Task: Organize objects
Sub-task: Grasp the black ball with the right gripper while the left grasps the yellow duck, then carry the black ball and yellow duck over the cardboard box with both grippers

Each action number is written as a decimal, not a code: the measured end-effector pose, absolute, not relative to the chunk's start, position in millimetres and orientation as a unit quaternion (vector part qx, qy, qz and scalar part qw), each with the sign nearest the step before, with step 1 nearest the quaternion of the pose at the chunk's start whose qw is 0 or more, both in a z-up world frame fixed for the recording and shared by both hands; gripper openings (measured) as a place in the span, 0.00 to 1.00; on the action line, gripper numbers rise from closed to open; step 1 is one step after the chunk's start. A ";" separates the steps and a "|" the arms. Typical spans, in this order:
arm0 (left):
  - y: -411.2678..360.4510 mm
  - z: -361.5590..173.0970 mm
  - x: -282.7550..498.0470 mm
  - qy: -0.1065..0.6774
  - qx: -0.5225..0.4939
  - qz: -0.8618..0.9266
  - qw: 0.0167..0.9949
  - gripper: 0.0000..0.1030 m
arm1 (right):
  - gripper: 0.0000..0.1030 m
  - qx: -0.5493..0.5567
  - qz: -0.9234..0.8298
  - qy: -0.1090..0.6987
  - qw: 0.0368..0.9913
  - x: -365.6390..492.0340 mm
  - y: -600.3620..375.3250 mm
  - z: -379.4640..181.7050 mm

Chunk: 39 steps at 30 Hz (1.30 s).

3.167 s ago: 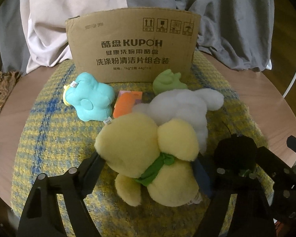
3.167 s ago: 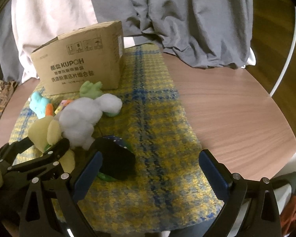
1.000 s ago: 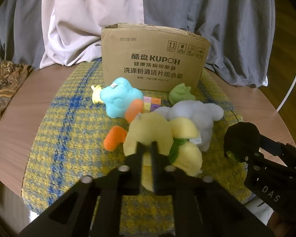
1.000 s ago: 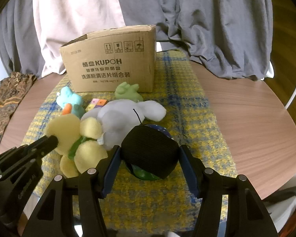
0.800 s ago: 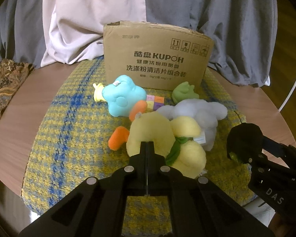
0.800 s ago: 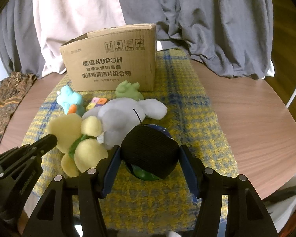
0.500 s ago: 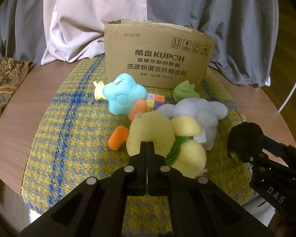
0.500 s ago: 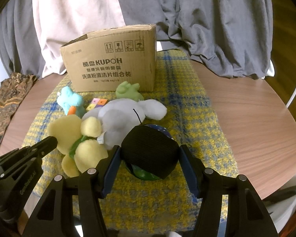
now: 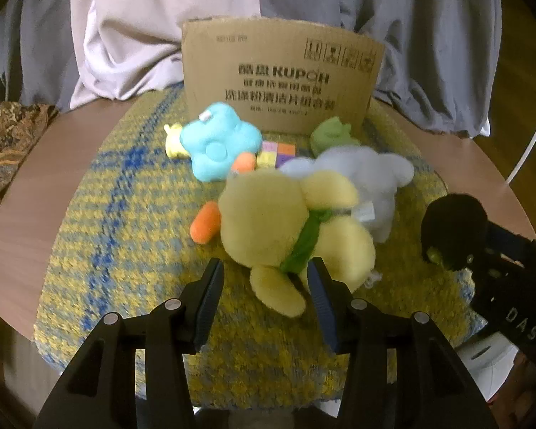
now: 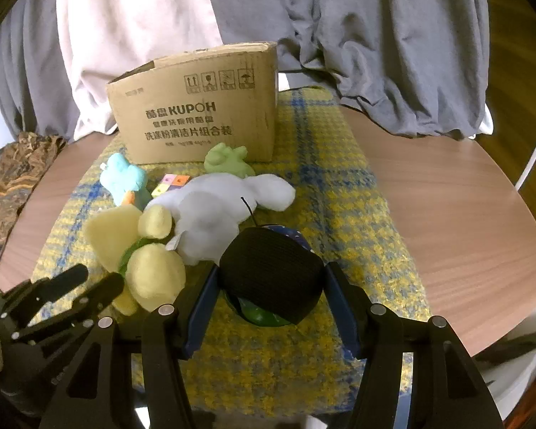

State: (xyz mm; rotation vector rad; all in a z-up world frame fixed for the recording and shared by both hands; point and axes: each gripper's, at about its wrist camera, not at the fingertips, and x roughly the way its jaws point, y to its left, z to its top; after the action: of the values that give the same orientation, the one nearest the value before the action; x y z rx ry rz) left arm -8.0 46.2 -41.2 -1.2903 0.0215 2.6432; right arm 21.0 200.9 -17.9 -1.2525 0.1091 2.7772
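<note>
Left gripper [image 9: 264, 282]: fingers opening around the yellow plush [image 9: 293, 228] on the mat [image 9: 125, 243], apparently not pressing yet; best closed on its body. Right gripper [image 10: 269, 300]: fingers clamped on the black toy [image 10: 271, 279]; box [image 10: 196, 107] behind.

Between the right jaws, the black ball [image 10: 271, 274] hides most of a green thing [image 10: 261, 315] beneath it. Ahead of the left jaws, the box [image 9: 281, 78] lettering is blurred.
</note>
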 end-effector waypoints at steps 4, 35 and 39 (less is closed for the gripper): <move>47.4 -48.5 -8.4 0.015 -0.446 0.889 0.100 0.46 | 0.58 -0.413 0.909 0.038 0.047 21.2 203.4 -20.7; 45.2 -57.9 -20.3 0.015 -0.456 0.884 0.102 0.16 | 0.58 -0.417 0.907 0.031 0.044 16.7 198.2 -20.4; 43.8 -48.8 -17.6 0.014 -0.447 0.889 0.101 0.14 | 0.58 -0.412 0.910 0.028 0.041 17.3 194.9 -14.8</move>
State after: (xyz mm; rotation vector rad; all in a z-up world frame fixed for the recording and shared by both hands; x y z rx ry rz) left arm -17.6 43.8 -48.8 -1.3191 0.0402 2.6252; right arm 17.3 194.9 -14.8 -1.2613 0.0864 2.7858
